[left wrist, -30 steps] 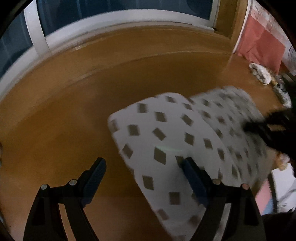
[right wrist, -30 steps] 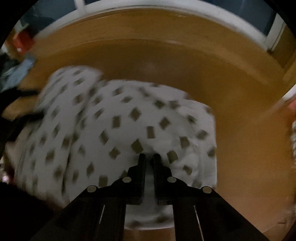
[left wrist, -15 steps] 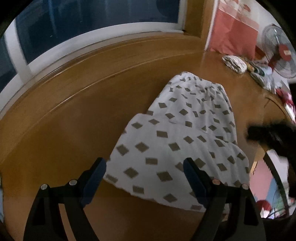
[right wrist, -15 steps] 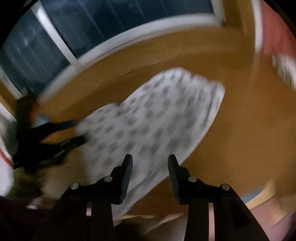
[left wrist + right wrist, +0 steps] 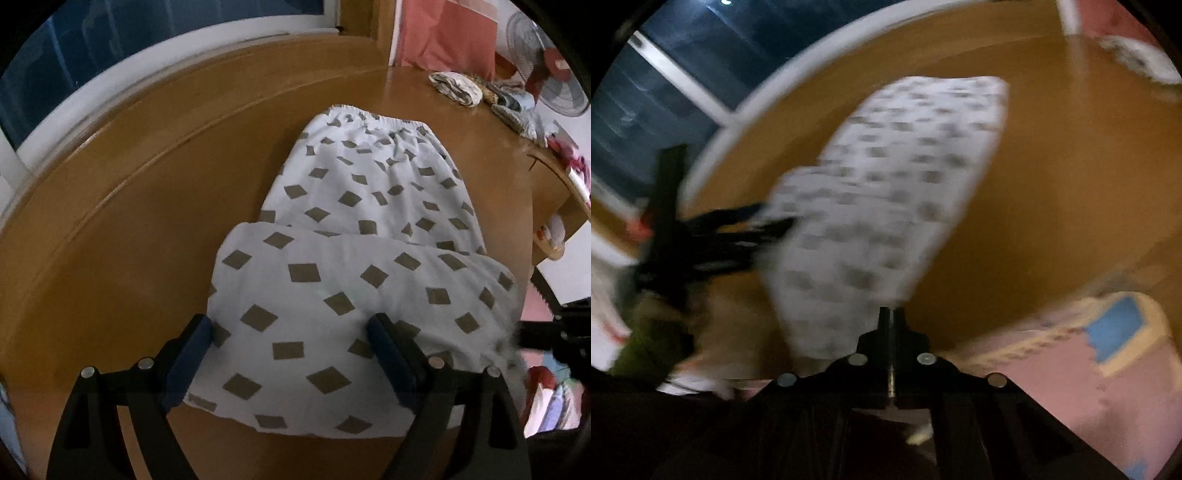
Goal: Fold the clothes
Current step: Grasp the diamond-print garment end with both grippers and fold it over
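Note:
A white garment [image 5: 351,229] with brown diamonds lies on the wooden table [image 5: 129,221], its near part folded over towards the elastic waistband at the far end. My left gripper [image 5: 291,332] is open, and its blue-padded fingers [image 5: 192,350] straddle the near left part of the folded layer without pressing it. My right gripper [image 5: 892,314] is shut, with its tips at the garment's [image 5: 886,184] near corner. The blur hides whether any cloth is pinched there. It also shows as a dark blur, the right gripper [image 5: 535,332], at the cloth's right edge.
Several folded clothes [image 5: 458,85] lie at the table's far right corner, with a fan [image 5: 546,74] and a pink hanging cloth [image 5: 443,37] behind them. A window [image 5: 110,55] runs along the far side. Pink and blue floor mats [image 5: 1089,369] lie below the near table edge.
The right gripper was shut in the cloth, opened, swung to the garment's right corner and shut again. The left gripper came in over the folded edge, still open.

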Motion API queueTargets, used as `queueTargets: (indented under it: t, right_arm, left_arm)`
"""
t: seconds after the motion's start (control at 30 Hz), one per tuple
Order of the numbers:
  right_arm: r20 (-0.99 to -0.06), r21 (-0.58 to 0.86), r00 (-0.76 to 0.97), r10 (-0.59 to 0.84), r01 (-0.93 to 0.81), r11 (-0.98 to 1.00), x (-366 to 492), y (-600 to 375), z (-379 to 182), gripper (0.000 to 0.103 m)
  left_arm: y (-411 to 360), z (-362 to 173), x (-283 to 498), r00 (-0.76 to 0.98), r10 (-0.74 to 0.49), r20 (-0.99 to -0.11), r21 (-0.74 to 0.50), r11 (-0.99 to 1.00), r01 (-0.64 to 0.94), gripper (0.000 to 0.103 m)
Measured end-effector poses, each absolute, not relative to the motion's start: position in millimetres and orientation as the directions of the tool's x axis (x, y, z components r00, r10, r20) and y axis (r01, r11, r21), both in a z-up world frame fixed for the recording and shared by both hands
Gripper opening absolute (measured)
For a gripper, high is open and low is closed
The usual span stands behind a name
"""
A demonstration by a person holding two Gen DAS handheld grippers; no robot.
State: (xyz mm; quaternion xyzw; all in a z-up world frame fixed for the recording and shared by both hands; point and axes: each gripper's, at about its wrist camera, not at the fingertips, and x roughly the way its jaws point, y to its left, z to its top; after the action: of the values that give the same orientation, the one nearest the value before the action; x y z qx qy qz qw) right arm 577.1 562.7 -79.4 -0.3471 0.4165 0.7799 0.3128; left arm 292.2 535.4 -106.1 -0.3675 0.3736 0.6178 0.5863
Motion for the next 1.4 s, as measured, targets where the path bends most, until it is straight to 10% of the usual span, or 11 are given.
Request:
queueTargets:
  t: [0.17, 0.3, 0.53, 1.4]
  right_arm:
    - [-0.727, 0.458, -0.599, 0.335, -0.787, -0.412, 596, 539, -58, 0.003]
    - [-0.705, 0.451, -0.594, 0.388, -0.798, -0.4, 590, 512, -54, 0.041]
    - [-0.739, 0.338, -0.484, 0.468, -0.868, -0.363, 558, 481, -55, 0.051]
    - [-0.77, 0.057, -0.264, 0.581, -0.936, -0.348, 492, 504, -89, 0.045]
  left_arm:
    - [532, -100, 290, 0.001, 0.466, -0.885, 0.022, 0.045, -0.999, 0.086]
    - [515, -91, 281, 0.042, 0.489, -0.871, 0.029, 0.137, -0.99, 0.085]
    - [478, -91, 254, 0.014, 0.499, -0.867, 0.116, 0.229, -0.966, 0.085]
    - [474, -128, 255, 0.243, 0.487, -0.839, 0.008, 0.458, -0.889, 0.08]
